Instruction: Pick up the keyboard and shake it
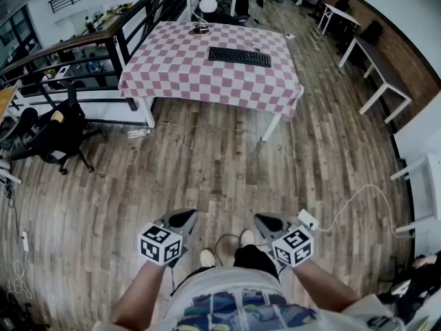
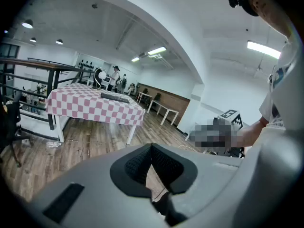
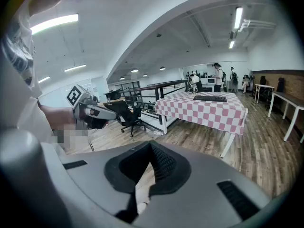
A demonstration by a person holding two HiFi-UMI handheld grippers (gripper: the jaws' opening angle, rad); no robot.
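A black keyboard [image 1: 240,56] lies on the far right part of a table covered with a pink-and-white checked cloth [image 1: 186,67], a few steps ahead of me. It also shows small in the left gripper view, the keyboard [image 2: 114,97], and in the right gripper view, the keyboard [image 3: 209,98]. My left gripper [image 1: 183,218] and right gripper [image 1: 266,221] hang low in front of my body, well short of the table, pointing forward over the wooden floor. Both are shut with nothing between the jaws [image 2: 151,151] [image 3: 151,151].
A white desk lamp [image 1: 204,9] stands at the table's back edge. A black office chair [image 1: 58,133] and a railing [image 1: 83,54] are to the left. White tables [image 1: 375,67] line the right wall. A white cable with a plug [image 1: 324,219] lies on the floor at right. People stand far behind.
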